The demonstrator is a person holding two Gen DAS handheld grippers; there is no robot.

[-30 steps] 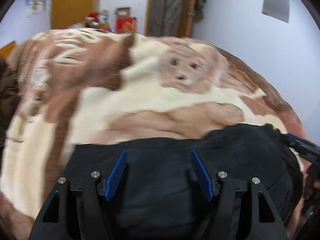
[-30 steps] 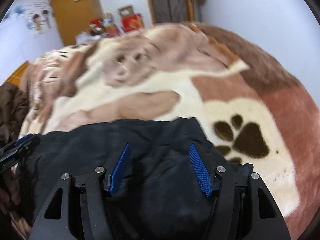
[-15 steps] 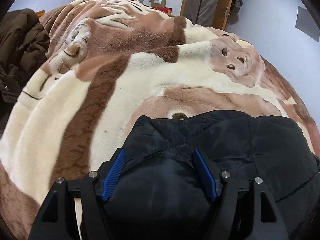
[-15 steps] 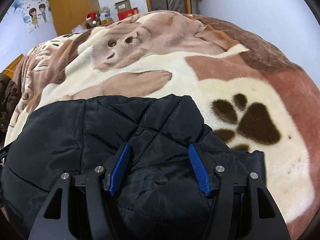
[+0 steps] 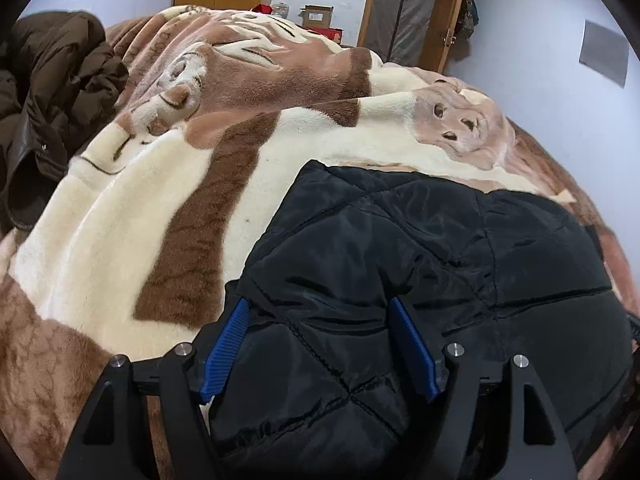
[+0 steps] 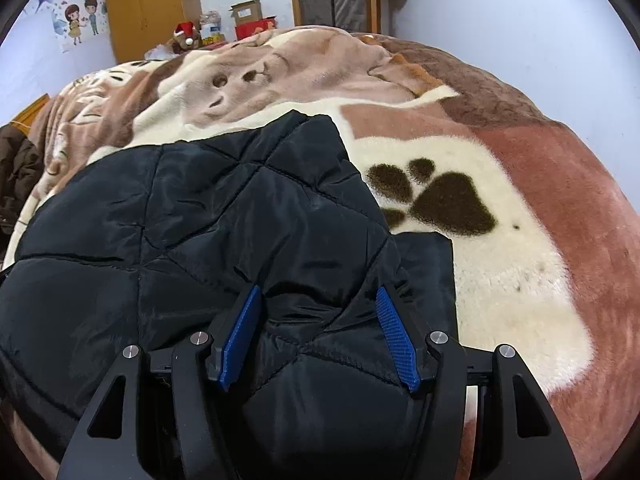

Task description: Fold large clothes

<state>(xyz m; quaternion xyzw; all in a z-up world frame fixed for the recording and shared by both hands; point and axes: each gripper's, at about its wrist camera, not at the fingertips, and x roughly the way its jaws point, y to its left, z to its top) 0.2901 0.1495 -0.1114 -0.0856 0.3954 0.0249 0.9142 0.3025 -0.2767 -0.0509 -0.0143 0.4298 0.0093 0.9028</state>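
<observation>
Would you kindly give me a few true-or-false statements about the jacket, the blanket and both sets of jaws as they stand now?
1. The black jacket lies on the blanket. True.
2. A paw print shows beside the jacket. True.
3. The jacket is red. False: it is black and quilted.
4. The brown coat sits between the left gripper's jaws. False: the black jacket does.
5. The right gripper has nothing between its jaws. False: jacket fabric bunches there.

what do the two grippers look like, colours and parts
Both match: the left gripper and right gripper each have a matte black angular frame with triangular cut-outs, round silver bolt heads on the linkages, and two blue ribbed pads. No cables, markings or sleeves show.
</observation>
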